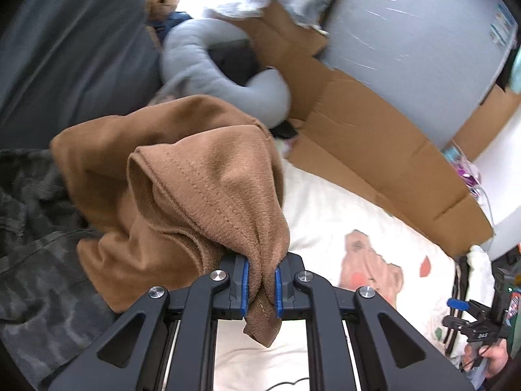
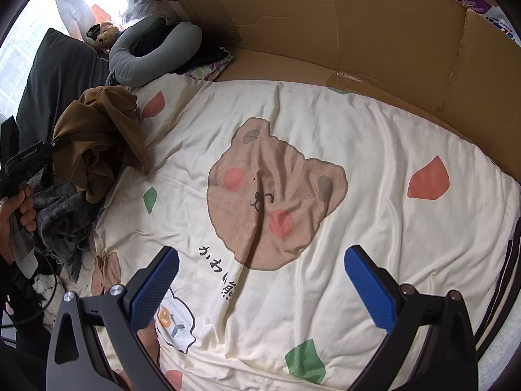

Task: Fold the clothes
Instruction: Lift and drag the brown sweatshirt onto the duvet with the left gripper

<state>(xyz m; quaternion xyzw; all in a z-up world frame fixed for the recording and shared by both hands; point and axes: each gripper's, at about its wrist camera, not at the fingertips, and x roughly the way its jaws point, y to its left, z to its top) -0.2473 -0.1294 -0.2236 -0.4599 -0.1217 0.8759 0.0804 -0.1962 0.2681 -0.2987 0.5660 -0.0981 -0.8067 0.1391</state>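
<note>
Two grippers over cream bear-print duvet (image 2: 358, 150), left gripper (image 1: 261, 288) clenched on brown garment (image 1: 195, 179), right gripper (image 2: 260, 286) released, cardboard (image 2: 342, 32) behind

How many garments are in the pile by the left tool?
2 visible. A brown garment on top, clamped by the left tool. A dark grey patterned one under and beside it, at the bedspread's edge. More may be hidden underneath.

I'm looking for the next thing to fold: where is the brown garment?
The brown garment is pinched in the left gripper, at the left of the right wrist view, between the grey clothes and the grey neck pillow.
</note>
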